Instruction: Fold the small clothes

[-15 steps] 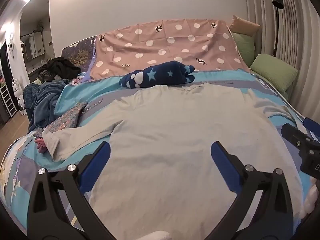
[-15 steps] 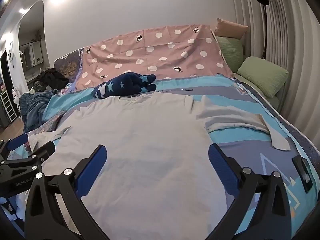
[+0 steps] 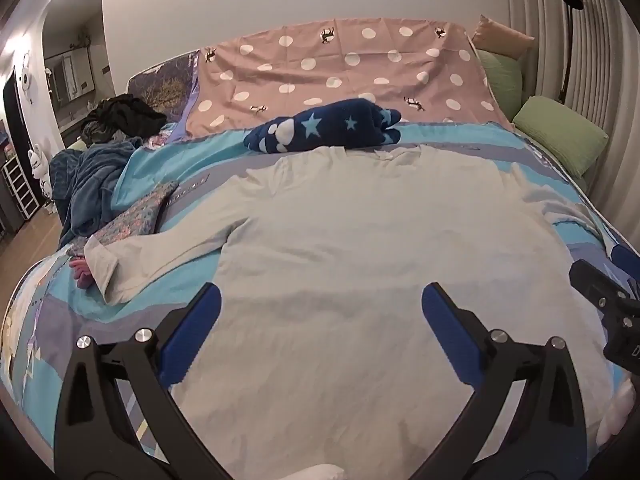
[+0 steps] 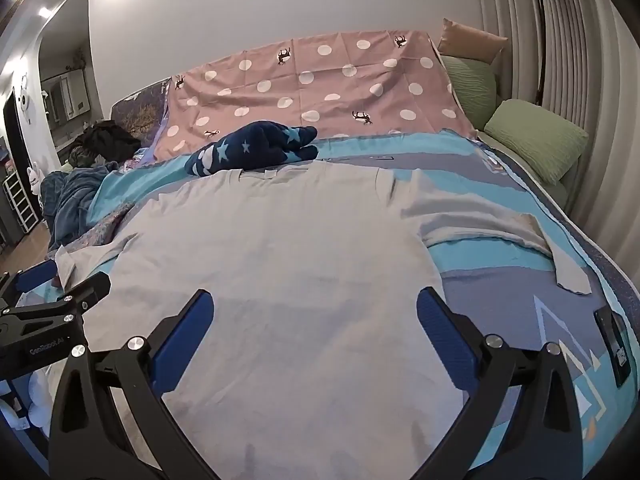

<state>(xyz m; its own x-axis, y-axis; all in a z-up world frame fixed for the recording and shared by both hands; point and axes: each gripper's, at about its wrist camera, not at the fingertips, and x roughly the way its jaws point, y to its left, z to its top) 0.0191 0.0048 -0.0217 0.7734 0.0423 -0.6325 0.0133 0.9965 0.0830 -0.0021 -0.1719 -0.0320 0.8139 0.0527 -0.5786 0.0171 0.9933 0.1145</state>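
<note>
A pale grey long-sleeved shirt (image 3: 340, 248) lies flat on the bed, collar at the far end, sleeves spread to both sides; it also shows in the right wrist view (image 4: 280, 248). My left gripper (image 3: 320, 332) is open and empty, hovering above the shirt's lower left part. My right gripper (image 4: 314, 336) is open and empty above the shirt's lower right part. The left sleeve (image 3: 152, 252) ends near the bed's left edge. The right sleeve (image 4: 500, 228) lies bent on the blue cover.
The bed (image 3: 180, 168) has a blue patterned cover. A navy star-print plush item (image 3: 324, 128) lies beyond the collar. A pink dotted sheet (image 3: 340, 72) covers the headboard. Green pillows (image 3: 560, 132) are at the right. Dark clothes (image 3: 100, 160) are piled at the left. A phone (image 4: 614, 344) lies at the right edge.
Both grippers have shifted only slightly; the view is almost the same. The shirt has not moved.
</note>
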